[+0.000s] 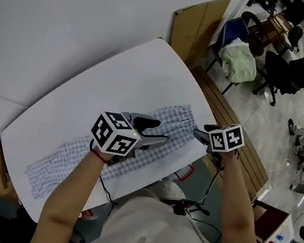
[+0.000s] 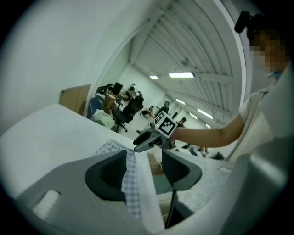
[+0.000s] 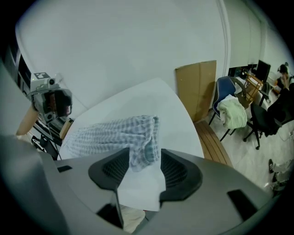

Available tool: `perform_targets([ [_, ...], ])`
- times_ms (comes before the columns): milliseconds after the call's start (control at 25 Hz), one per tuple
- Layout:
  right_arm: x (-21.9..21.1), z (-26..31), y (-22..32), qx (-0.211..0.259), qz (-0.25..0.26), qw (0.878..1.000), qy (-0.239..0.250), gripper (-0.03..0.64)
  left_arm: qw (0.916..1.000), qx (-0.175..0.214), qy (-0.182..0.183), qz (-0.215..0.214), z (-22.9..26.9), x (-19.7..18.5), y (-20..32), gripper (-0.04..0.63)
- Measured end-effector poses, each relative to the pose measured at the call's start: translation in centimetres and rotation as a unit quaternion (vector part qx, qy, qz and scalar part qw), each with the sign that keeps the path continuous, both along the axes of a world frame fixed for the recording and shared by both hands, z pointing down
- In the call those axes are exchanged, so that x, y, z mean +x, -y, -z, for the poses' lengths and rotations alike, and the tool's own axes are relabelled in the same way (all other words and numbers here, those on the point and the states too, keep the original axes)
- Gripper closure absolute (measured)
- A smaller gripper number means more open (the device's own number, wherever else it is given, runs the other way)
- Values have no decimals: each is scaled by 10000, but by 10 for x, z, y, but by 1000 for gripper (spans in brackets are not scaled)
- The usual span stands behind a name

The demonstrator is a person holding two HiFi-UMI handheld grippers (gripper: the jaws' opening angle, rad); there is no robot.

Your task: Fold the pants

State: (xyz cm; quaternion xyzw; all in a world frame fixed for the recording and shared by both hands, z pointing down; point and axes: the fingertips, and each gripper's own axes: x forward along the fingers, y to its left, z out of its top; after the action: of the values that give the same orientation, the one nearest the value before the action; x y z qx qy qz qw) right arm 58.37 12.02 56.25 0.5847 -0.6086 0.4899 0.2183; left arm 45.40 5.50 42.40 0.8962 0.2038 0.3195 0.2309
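Observation:
Blue-and-white checked pants point(image 1: 64, 158) lie stretched along the near side of the white table point(image 1: 87, 95), one end close to the table's right corner. My left gripper point(image 1: 159, 132) hovers over the pants' middle, its jaws wide open and empty. My right gripper point(image 1: 199, 132) hangs open just off the pants' right end. In the right gripper view the bunched end of the pants point(image 3: 147, 137) shows beyond my open right gripper point(image 3: 143, 170), untouched. The left gripper view has the open left gripper point(image 2: 143, 172) over a strip of the pants point(image 2: 131, 179), with the right gripper point(image 2: 154, 135) ahead.
A cardboard sheet point(image 1: 198, 24) leans against the wall behind the table. A slatted wooden bench point(image 1: 228, 120) runs along the table's right edge. A chair with a pale green cloth point(image 1: 238, 60) and black office chairs point(image 1: 292, 70) stand further right. A small box point(image 1: 272, 229) sits on the floor.

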Motion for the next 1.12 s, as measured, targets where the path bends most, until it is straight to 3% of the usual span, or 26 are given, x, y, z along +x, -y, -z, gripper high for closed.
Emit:
perform_targets([
  [80,-4,-3,-2,43,-45,9999,103,397,9966,563,234,-561,-17,26,1,348],
  [160,-6,-2,-1,115,-77,9998,120,403,9879,1127,387,-992,-33,49,4,348],
  [280,-7,-5,1,183,-20,9998,24,403,9693,1819,525,-1568,-56,75,6,353],
  [400,-8,-12,3,238,47,9997,59,403,9496,2258,639,-2077,-79,97,6,365],
  [480,-7,-15,3,250,60,9997,56,403,9323,2610,709,-2402,-93,110,7,370],
  [520,-6,-16,3,254,77,9996,46,403,9194,2857,740,-2600,-100,117,8,371],
  [600,-4,-19,4,246,171,9995,61,403,8830,3399,760,-3145,-113,132,8,371],
  [720,-9,-26,4,180,408,9989,111,403,8107,3973,698,-4242,-131,143,0,371],
  [800,-13,-28,6,168,499,9984,189,403,7617,4109,699,-4960,-141,143,-6,371],
  [840,-15,-28,6,172,519,9982,233,403,7413,4130,728,-5241,-146,143,-8,371],
  [920,-16,-30,6,164,516,9981,305,403,7125,4116,843,-5620,-156,141,-12,371],
  [1040,-15,-34,3,92,526,9983,227,421,6809,4164,1077,-5928,-174,140,-11,371],
  [1120,-11,-37,3,20,572,9984,14,453,6653,4174,1185,-6075,-184,138,-9,371],
])
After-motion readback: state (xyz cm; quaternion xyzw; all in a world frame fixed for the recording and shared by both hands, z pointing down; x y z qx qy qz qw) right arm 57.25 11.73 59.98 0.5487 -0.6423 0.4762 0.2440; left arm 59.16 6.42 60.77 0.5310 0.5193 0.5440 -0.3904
